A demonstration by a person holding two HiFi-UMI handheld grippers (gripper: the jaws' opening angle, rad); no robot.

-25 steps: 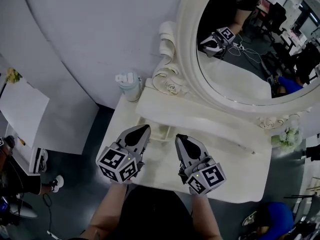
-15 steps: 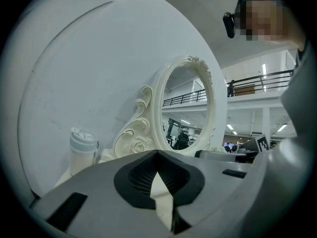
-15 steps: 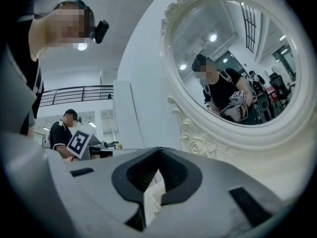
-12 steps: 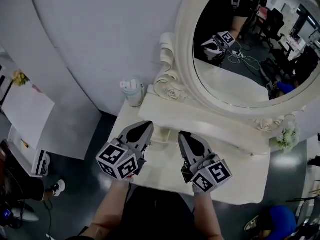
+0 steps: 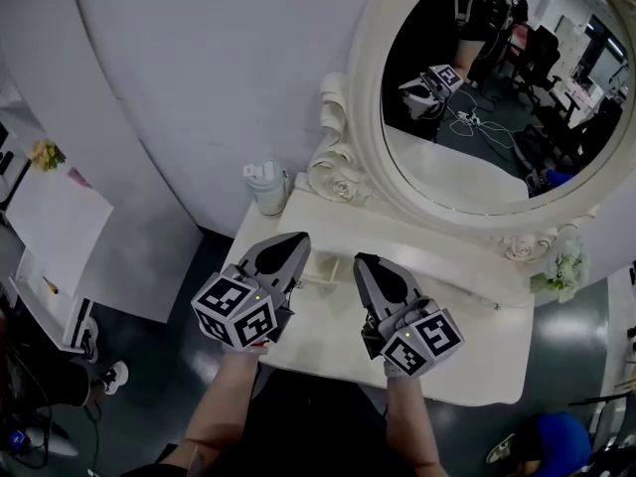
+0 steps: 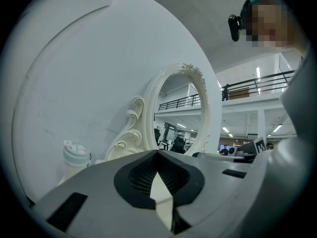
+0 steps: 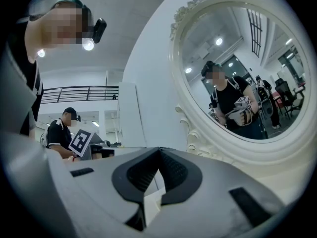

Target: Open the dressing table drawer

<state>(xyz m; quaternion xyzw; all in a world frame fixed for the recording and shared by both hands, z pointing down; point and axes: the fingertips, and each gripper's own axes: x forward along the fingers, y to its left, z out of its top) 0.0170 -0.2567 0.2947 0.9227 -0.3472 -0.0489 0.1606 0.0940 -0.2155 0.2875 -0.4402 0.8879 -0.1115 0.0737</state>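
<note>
The white dressing table (image 5: pixel 467 341) carries a big oval mirror (image 5: pixel 477 107) in a carved frame. Between my two grippers, at the foot of the low shelf under the mirror, what looks like a small drawer front with a handle (image 5: pixel 321 282) shows; its details are too small to tell. My left gripper (image 5: pixel 298 238) hovers above the tabletop's left part, shut and holding nothing. My right gripper (image 5: pixel 363 262) hangs beside it, also shut and bare. In the left gripper view the jaw tips (image 6: pixel 158 152) meet against the mirror frame (image 6: pixel 148 113); in the right gripper view the tips (image 7: pixel 158 149) also meet.
A pale green bottle (image 5: pixel 265 187) stands at the table's back left corner, also seen as a bottle (image 6: pixel 76 157) in the left gripper view. White flowers (image 5: pixel 561 271) sit at the right end. A thin stick (image 5: pixel 477 298) lies on the top. A white board (image 5: pixel 55 227) stands left.
Both grippers have risen above the tabletop, staying shut and side by side. The view has shifted so the mirror and table sit a little lower and further left.
</note>
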